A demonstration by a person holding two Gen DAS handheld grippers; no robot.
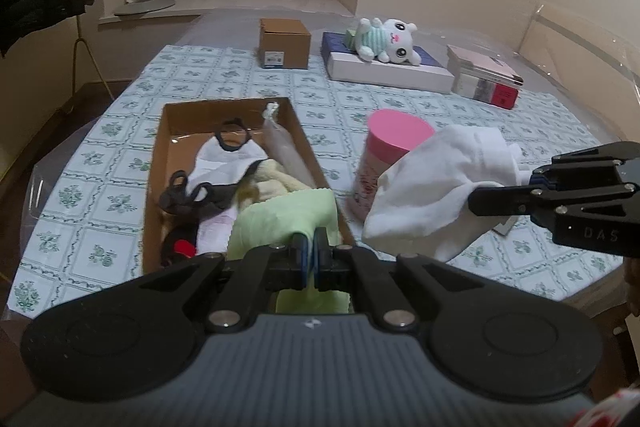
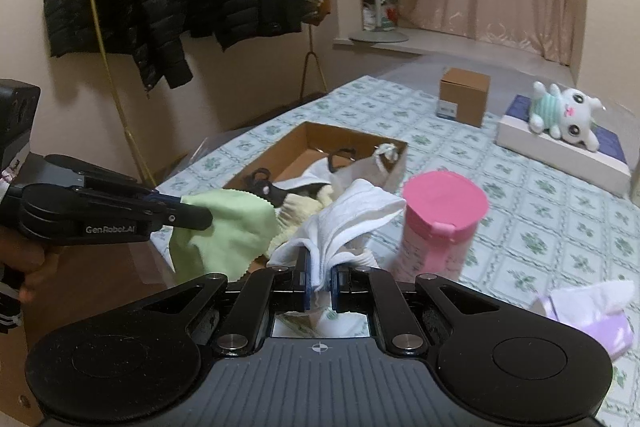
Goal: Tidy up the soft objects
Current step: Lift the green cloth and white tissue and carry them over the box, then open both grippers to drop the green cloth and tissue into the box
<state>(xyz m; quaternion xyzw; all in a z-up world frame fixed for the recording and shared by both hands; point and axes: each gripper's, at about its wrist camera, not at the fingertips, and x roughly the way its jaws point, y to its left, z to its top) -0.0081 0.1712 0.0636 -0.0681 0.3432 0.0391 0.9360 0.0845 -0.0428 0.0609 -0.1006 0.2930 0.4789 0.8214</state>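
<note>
Left gripper: jaws pinched shut on a green cloth, which bunches just ahead of the pads and hangs over the near end of the box. From the right wrist view the same cloth droops from the left claw past the near corner of the box, partly outside its rim.

Right gripper: jaws closed on a folded white cloth, gathered between the pads and fanning forward. In the left wrist view this cloth hangs from the right claw to the right of the box, in front of the pink-lidded can; not yet over the box.

Progress, judged:
- Already in the box: white sock with black trim, a pale yellow piece, black items, a clear bag along the right wall, something red and black at the near end.
- In hand, not yet dropped: both cloths.
- Left out: plush toy, lying on a flat box well beyond the box; possibly the tissue pack right of the can, if it counts as soft.

Estimate: well along; two releases pending, plush still to fetch.
</note>
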